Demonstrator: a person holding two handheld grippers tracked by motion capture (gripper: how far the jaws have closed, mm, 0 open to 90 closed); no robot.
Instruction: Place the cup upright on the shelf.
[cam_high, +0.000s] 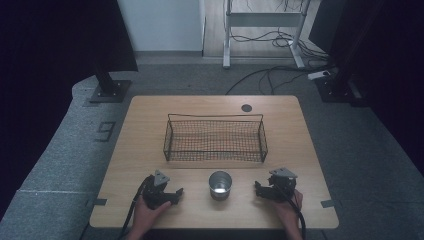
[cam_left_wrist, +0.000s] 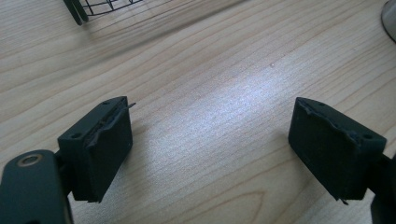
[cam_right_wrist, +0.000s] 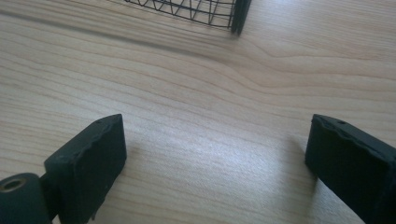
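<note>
A shiny metal cup stands upright near the table's front edge, between my two grippers. Behind it sits a black wire basket with nothing in it. My left gripper rests on the wood left of the cup, held by a hand, and is open. In the left gripper view its jaws are wide apart over bare wood, with the cup's rim at the top right edge. My right gripper lies right of the cup, also open, with the basket's corner ahead.
The wooden table has a round dark grommet near its far edge. Grey carpet surrounds it. A black stand base is at the back left, and a desk frame with cables stands behind.
</note>
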